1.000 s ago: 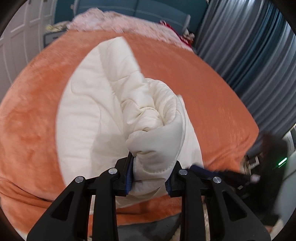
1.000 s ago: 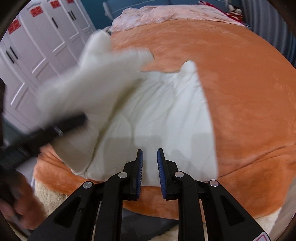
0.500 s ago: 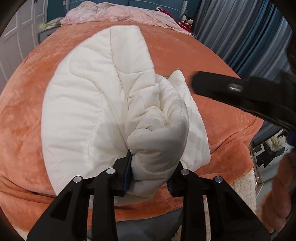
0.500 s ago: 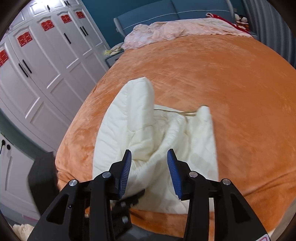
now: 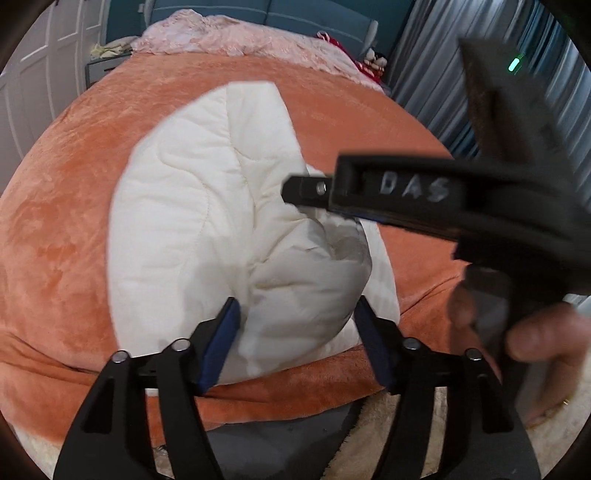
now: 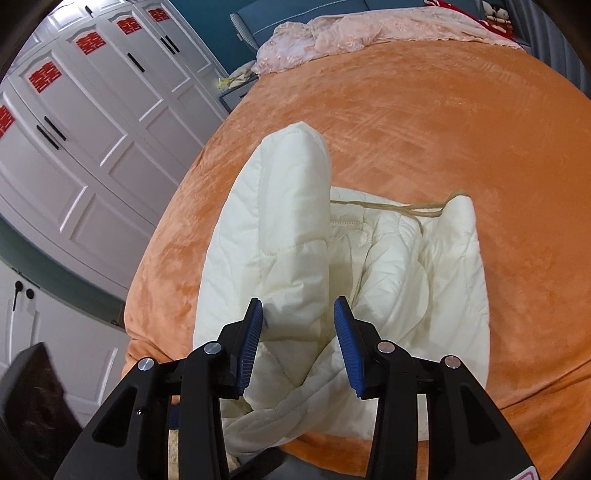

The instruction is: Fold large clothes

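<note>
A cream quilted jacket [image 5: 192, 206] lies on the orange bed cover [image 5: 55, 221], partly folded, with a sleeve laid lengthwise [image 6: 291, 206]. My left gripper [image 5: 297, 339] hovers at its near edge. Its jaws are opening, and the bunched fold [image 5: 303, 291] sits loose between the blue pads, which do not press on it. My right gripper [image 6: 299, 347] stands open above the near end of the sleeve with nothing clamped. In the left wrist view one of its black fingers [image 5: 388, 188] reaches in from the right over the jacket, held by a hand [image 5: 539, 343].
Pink lace bedding [image 6: 351, 33] is heaped at the head of the bed. White wardrobe doors [image 6: 92, 122] run along the left side, and grey curtains [image 5: 436, 74] hang on the right. A tan drawstring [image 6: 406, 208] trails off the jacket. Fluffy rug shows at the bed's foot [image 5: 424, 443].
My left jaws have spread off the bunched fold, which has sagged onto the jacket. The right jaws widened from nearly shut and that gripper moved in over the jacket.
</note>
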Available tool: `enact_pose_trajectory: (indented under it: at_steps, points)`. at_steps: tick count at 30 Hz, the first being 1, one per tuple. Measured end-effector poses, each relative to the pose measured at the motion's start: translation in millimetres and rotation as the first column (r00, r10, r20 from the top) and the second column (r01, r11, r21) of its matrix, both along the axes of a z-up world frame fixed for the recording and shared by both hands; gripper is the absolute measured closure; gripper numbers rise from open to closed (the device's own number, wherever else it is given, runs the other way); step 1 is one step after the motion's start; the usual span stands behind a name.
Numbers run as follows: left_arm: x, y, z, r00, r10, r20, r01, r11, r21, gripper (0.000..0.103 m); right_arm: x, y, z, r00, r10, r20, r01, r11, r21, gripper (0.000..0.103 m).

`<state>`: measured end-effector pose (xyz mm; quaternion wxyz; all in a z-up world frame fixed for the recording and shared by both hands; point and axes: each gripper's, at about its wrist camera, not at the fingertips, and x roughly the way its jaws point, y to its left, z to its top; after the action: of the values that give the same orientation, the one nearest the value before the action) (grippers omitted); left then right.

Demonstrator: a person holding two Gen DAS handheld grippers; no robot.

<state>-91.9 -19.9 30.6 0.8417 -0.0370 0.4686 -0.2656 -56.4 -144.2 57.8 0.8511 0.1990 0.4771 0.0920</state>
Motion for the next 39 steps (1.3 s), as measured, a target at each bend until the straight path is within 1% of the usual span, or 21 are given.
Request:
enact_pose_trajectory:
  at_steps: [2,3,6,8,10,11,13,14,15,18,21,24,28,31,35,39]
  points:
    - [-1.1,16.7,8.2,0.999,0.041,0.013,-0.04,0.999,-0.018,0.026,0.8,1.3,-1.2,1.0,0.002,-0.007,-0.002,1.0,-0.002,0.062]
    - [-0.8,28.5,11.2,0.997,0.07,0.016,-0.07,0.997,-0.025,0.025,2.5,2.9,-1.4,1.0,0.003,-0.009,-0.003,1.0,0.0,0.062]
    - [3.8,55.0,10.9,0.99,0.141,-0.019,-0.142,0.989,-0.041,0.025,4.9,5.2,-4.8,1.0,0.007,-0.022,-0.007,1.0,0.012,0.062]
    - [11.7,79.2,5.5,0.976,0.207,-0.07,-0.212,0.975,-0.071,0.025,7.0,8.0,-8.2,0.999,0.012,-0.032,-0.011,1.0,0.021,0.062]
    - [21.0,96.4,-0.8,0.959,0.265,-0.103,-0.273,0.959,-0.077,0.025,8.5,10.9,-10.0,0.999,0.015,-0.036,-0.015,1.0,0.017,0.061]
    - [25.6,103.9,-4.5,0.95,0.29,-0.117,-0.299,0.951,-0.073,0.025,9.1,13.0,-10.5,0.999,0.017,-0.038,-0.017,1.0,0.008,0.063]
    - [30.4,109.7,-8.3,0.94,0.315,-0.128,-0.325,0.944,-0.064,0.025,9.0,16.1,-10.2,0.999,0.023,-0.035,-0.023,1.0,-0.009,0.074]
    - [33.0,110.7,-10.1,0.937,0.324,-0.128,-0.333,0.942,-0.053,0.025,8.1,16.6,-9.0,0.999,0.025,-0.03,-0.025,1.0,-0.013,0.087]
    - [34.9,109.9,-11.4,0.938,0.324,-0.124,-0.332,0.942,-0.044,0.025,5.6,16.2,-6.3,1.0,0.025,-0.019,-0.025,0.999,-0.024,0.091]
    - [38.4,100.7,-13.6,0.944,0.31,-0.116,-0.314,0.949,-0.023,0.025,-6.6,8.3,4.7,0.999,0.008,0.031,-0.007,0.999,-0.041,0.096]
    - [39.4,92.4,-17.4,0.951,0.287,-0.114,-0.29,0.957,-0.011,0.025,-21.9,-2.0,11.9,0.998,-0.02,0.059,0.024,0.998,-0.056,0.097]
    - [42.5,84.3,-19.6,0.958,0.265,-0.109,-0.266,0.964,0.002,0.025,-39.9,-17.7,11.9,0.996,-0.062,0.063,0.067,0.995,-0.077,0.098]
    - [47.4,67.1,-24.4,0.969,0.226,-0.103,-0.225,0.974,0.024,0.025,-59.4,-49.8,-4.5,0.989,-0.146,0.024,0.147,0.986,-0.081,0.098]
    - [51.1,51.5,-29.8,0.974,0.197,-0.108,-0.194,0.98,0.042,0.025,-65.8,-69.9,-19.8,0.981,-0.196,-0.004,0.195,0.978,-0.074,0.099]
    - [54.1,29.9,-33.5,0.982,0.161,-0.099,-0.155,0.986,0.066,0.025,-61.2,-77.2,-35.1,0.976,-0.216,-0.013,0.212,0.967,-0.144,0.099]
    - [58.4,14.8,-40.5,0.984,0.144,-0.101,-0.135,0.987,0.091,0.024,-50.3,-76.2,-54.3,0.974,-0.224,-0.037,0.213,0.958,-0.19,0.099]
